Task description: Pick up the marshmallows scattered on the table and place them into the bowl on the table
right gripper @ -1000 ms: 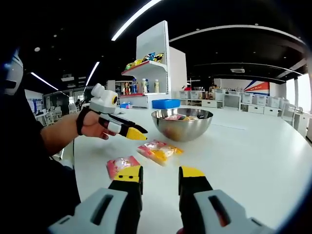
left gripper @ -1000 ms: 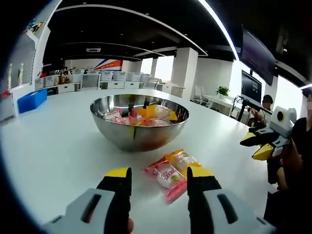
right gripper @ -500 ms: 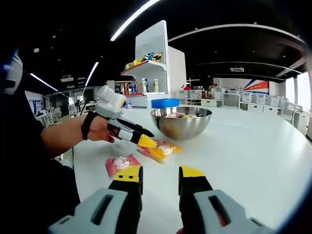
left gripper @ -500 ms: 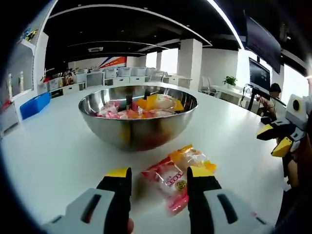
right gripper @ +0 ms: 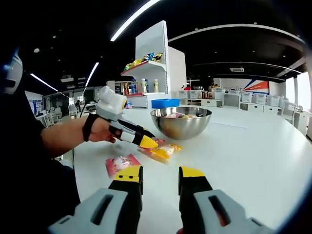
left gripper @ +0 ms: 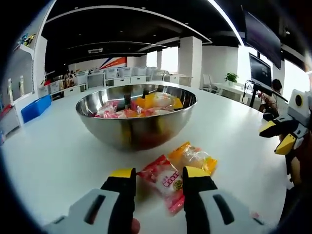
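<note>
Red-pink marshmallow packet (left gripper: 165,179) lies on the white table (left gripper: 53,161) between the left gripper (left gripper: 153,178) jaws, which straddle it still parted; orange packet (left gripper: 194,157) touching it at 1 o'clock. Steel bowl (left gripper: 136,114) of packets at 12. Right gripper view adds a separate pink packet (right gripper: 120,163) at 11 o'clock of the right gripper (right gripper: 159,174), jaws spread, nothing held

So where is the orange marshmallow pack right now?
In the left gripper view, the orange marshmallow pack lies on the table, in front of the bowl and touching the red pack.
</note>
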A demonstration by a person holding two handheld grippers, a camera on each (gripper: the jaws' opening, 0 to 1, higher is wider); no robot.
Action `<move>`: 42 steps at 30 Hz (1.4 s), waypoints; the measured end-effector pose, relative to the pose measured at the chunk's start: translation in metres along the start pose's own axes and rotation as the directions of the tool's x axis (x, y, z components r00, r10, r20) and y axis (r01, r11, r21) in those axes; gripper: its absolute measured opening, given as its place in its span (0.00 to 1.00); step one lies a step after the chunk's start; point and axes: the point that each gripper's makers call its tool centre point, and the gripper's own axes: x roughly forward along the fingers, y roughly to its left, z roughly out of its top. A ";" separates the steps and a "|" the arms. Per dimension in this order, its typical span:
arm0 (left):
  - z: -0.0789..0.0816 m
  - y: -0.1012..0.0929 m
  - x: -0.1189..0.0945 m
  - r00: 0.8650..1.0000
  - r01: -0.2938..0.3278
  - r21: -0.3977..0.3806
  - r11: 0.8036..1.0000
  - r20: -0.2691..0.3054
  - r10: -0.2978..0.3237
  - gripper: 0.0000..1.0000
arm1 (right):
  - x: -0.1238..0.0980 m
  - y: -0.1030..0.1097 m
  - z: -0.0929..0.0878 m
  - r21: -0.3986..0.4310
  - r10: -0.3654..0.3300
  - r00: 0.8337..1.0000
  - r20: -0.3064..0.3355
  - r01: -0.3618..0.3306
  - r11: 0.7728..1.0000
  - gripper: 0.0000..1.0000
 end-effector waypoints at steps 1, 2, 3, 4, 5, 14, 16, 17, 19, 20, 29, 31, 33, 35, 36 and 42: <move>0.000 -0.004 0.000 1.000 0.021 0.005 1.000 -0.002 -0.021 0.38 | 0.000 0.000 0.000 0.001 -0.001 1.000 -0.001 0.001 1.000 0.29; -0.001 -0.011 0.001 0.998 0.056 0.018 0.998 -0.011 -0.055 0.38 | 0.000 0.000 -0.001 0.001 -0.003 1.000 -0.001 0.003 1.000 0.29; -0.002 -0.014 0.000 0.997 0.071 0.025 0.997 -0.017 -0.071 0.38 | 0.000 -0.001 -0.001 0.002 -0.004 1.000 -0.002 0.004 1.000 0.29; -0.002 -0.019 0.000 0.995 0.096 0.044 0.994 -0.025 -0.095 0.38 | 0.000 -0.001 -0.002 0.004 -0.006 1.000 -0.003 0.006 1.000 0.29; -0.003 -0.022 -0.001 0.993 0.118 0.066 0.991 -0.036 -0.116 0.38 | 0.000 -0.001 -0.002 0.004 -0.006 1.000 -0.003 0.006 1.000 0.29; -0.006 -0.016 -0.016 0.985 0.154 0.166 0.974 -0.105 -0.138 0.38 | 0.000 0.002 0.000 0.001 -0.004 1.000 0.000 0.004 1.000 0.29; -0.007 -0.011 -0.021 0.986 0.142 0.191 0.971 -0.113 -0.122 0.38 | 0.000 0.001 -0.001 0.001 -0.004 1.000 -0.002 0.004 1.000 0.28; -0.007 -0.010 -0.023 0.986 0.144 0.195 0.970 -0.116 -0.123 0.38 | 0.001 0.001 -0.001 0.000 -0.003 1.000 -0.002 0.003 1.000 0.28; -0.007 -0.009 -0.026 0.985 0.148 0.196 0.969 -0.119 -0.127 0.38 | 0.001 0.002 -0.001 0.000 0.002 1.000 -0.003 -0.002 1.000 0.28; -0.006 -0.008 -0.027 0.985 0.149 0.197 0.969 -0.118 -0.127 0.38 | 0.002 0.003 -0.001 -0.001 0.003 1.000 -0.003 -0.003 1.000 0.28; -0.010 -0.003 -0.031 0.981 0.163 0.226 0.960 -0.145 -0.133 0.37 | 0.002 0.002 -0.001 -0.002 0.002 1.000 -0.002 -0.002 1.000 0.28; -0.009 -0.002 -0.031 0.981 0.158 0.219 0.963 -0.142 -0.129 0.36 | 0.002 0.002 -0.002 -0.003 0.002 1.000 -0.004 -0.002 1.000 0.28; -0.009 -0.001 -0.031 0.984 0.143 0.212 0.967 -0.139 -0.115 0.34 | 0.002 0.003 -0.002 -0.004 0.004 1.000 -0.005 -0.004 1.000 0.28; -0.010 0.000 -0.029 0.985 0.123 0.212 0.969 -0.146 -0.093 0.33 | 0.002 0.003 -0.003 -0.004 0.003 1.000 -0.006 -0.003 1.000 0.28; -0.011 0.000 -0.029 0.985 0.112 0.211 0.971 -0.153 -0.080 0.32 | 0.002 0.003 -0.003 -0.004 0.002 1.000 -0.006 -0.002 1.000 0.28; -0.012 0.001 -0.030 0.985 0.055 0.185 0.981 -0.171 -0.023 0.30 | 0.001 0.005 -0.002 -0.005 0.003 1.000 -0.003 -0.003 1.000 0.28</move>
